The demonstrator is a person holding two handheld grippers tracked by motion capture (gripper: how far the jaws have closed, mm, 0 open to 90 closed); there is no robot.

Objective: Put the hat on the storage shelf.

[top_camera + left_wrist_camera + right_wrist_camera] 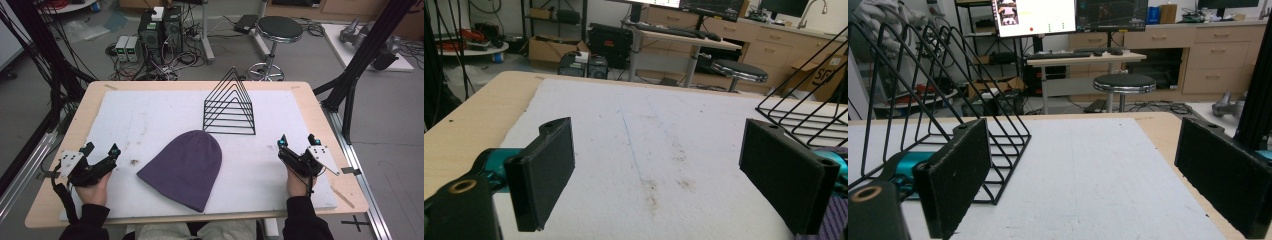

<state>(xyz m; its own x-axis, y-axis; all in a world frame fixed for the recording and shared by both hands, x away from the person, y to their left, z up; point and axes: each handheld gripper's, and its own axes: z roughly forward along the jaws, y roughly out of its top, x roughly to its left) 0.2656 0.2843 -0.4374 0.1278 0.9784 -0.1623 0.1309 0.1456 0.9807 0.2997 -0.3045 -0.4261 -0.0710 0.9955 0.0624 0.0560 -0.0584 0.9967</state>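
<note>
Both tongs rest released near the front of the white mat [150,107], jaws spread wide and holding nothing. From the high view the left gripper [101,150] sits by the mat's front-left corner and the right gripper [298,141] by its front-right edge, each in a hand resting on the worktop [87,102]. Between them, at the middle of the front edge, the purple beanie [185,167] lies flat, its rounded crown towards the back and its open brim towards the person. Behind it, towards the back right, stands the black wire rack [230,112], apart from the beanie. Work on the beanie appears not yet begun; this looks like the approach step. Next, I judge, either gripper must swing inward and lower its jaws over an edge of the knit to pinch it.
</note>
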